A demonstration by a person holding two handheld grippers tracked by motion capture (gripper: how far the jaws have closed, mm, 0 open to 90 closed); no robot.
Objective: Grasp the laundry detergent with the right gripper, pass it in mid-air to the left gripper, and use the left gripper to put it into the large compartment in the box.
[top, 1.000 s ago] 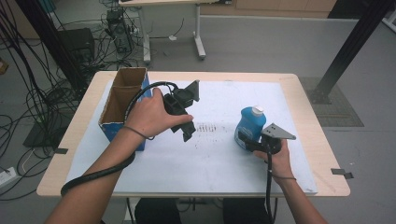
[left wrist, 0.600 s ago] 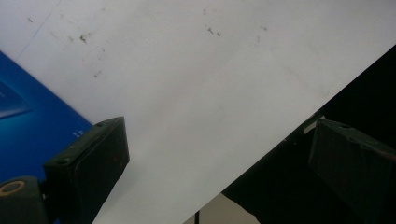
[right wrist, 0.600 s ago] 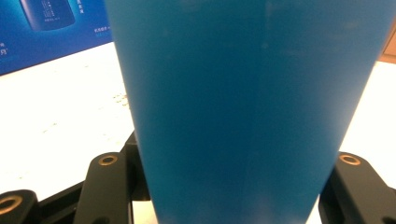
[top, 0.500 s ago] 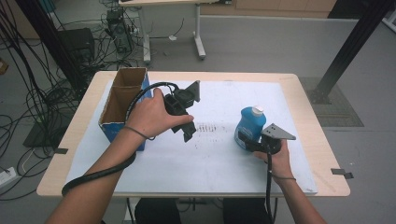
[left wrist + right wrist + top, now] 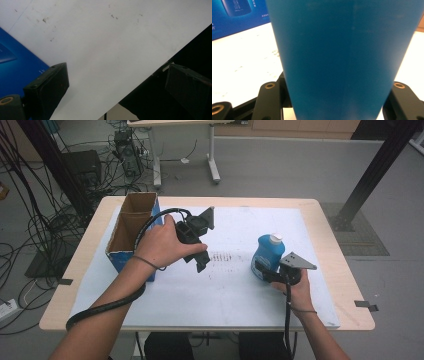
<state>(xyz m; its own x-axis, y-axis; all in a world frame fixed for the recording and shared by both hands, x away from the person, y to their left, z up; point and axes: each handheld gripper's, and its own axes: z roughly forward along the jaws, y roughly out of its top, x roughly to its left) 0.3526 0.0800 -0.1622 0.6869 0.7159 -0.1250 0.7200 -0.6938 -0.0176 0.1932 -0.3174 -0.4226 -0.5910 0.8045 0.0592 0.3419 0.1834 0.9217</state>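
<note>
A blue bottle (image 5: 266, 254) with a white cap stands upright on the white mat (image 5: 235, 295), right of centre. My right gripper (image 5: 266, 271) is at its base. In the right gripper view the bottle (image 5: 342, 50) sits between the two jaws, which press its sides, so the right gripper (image 5: 337, 100) is shut on it. My left gripper (image 5: 200, 261) is held above the mat's middle, tilted down and to the right, beside the box. In the left gripper view the left gripper (image 5: 117, 85) is open, with bare mat between its jaws.
An open cardboard box (image 5: 131, 227) with blue sides stands at the mat's left edge, close behind my left hand. Its blue wall (image 5: 15, 65) lies just left of the left jaw. The wooden table (image 5: 345, 285) has a bare margin at right.
</note>
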